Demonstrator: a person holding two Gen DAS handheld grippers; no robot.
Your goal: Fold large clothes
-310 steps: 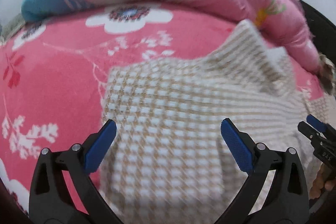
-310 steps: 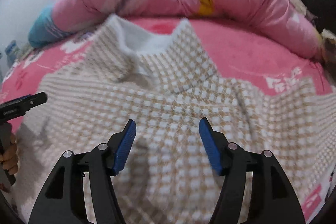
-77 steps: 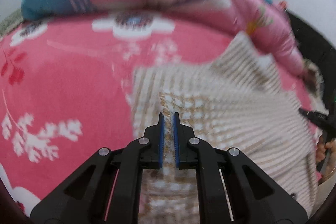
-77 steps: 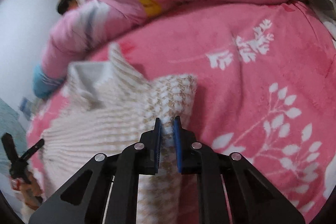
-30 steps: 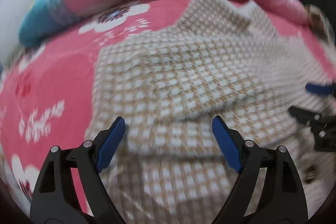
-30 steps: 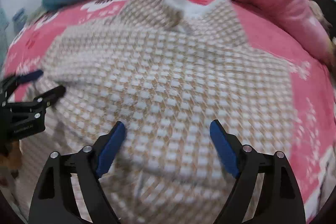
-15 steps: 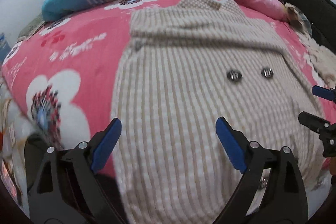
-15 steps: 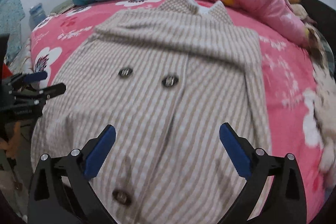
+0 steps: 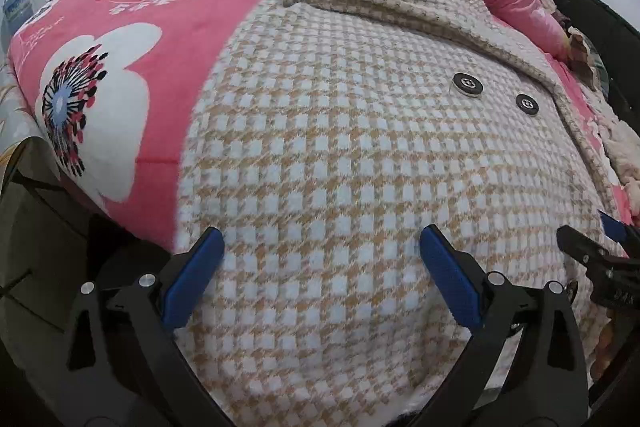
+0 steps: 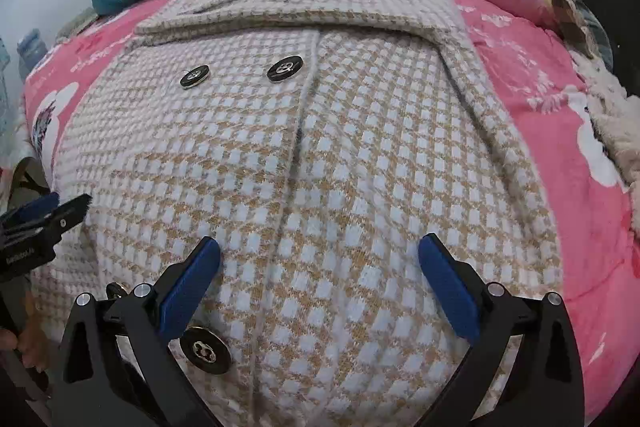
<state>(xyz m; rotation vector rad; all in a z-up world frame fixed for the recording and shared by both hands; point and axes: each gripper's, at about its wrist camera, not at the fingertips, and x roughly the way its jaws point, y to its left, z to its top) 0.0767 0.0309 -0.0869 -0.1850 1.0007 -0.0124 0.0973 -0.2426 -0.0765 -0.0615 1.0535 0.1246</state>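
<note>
With the checked coat [image 10: 320, 155] spread flat on the pink bed [image 9: 168, 39], sleeves folded in, both grippers [image 9: 320, 283] [image 10: 320, 283] hover jaws wide, just opened, empty — pinch the hem's corners evenly, then fold toward the collar.

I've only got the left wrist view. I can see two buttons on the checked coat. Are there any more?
Observer: Yes. The right wrist view shows a third button lower on the coat, nearest that camera.
Operator: Is anything clamped on that side?
Observer: No. The right gripper is open, its jaws having just been opening. The coat lies beneath them, unpinched.
Operator: Where does the front close?
Observer: The front edge runs down the coat's middle, just right of the upper two buttons.
</note>
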